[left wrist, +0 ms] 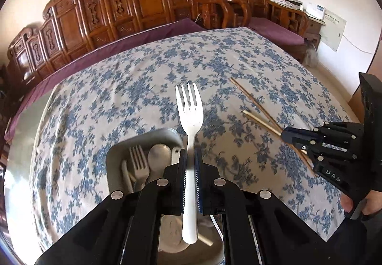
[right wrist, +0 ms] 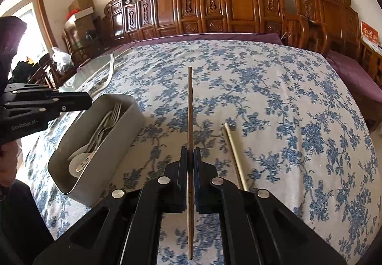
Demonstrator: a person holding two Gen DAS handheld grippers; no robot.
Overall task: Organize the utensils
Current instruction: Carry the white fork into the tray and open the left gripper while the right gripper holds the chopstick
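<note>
Left wrist view: left gripper (left wrist: 190, 164) pinches a white fork (left wrist: 189, 121) by the handle, tines forward, above the grey utensil box (left wrist: 114, 152) on the floral desk (left wrist: 119, 88). The box holds a fork and a spoon. Right gripper (left wrist: 290, 138) comes in from the right over two chopsticks (left wrist: 255, 105).

Right wrist view: right gripper (right wrist: 190, 162) pinches a dark chopstick (right wrist: 189, 107), pointing away. A lighter chopstick (right wrist: 232, 150) lies on the desk just beside it. Box at left, under the left gripper.
</note>
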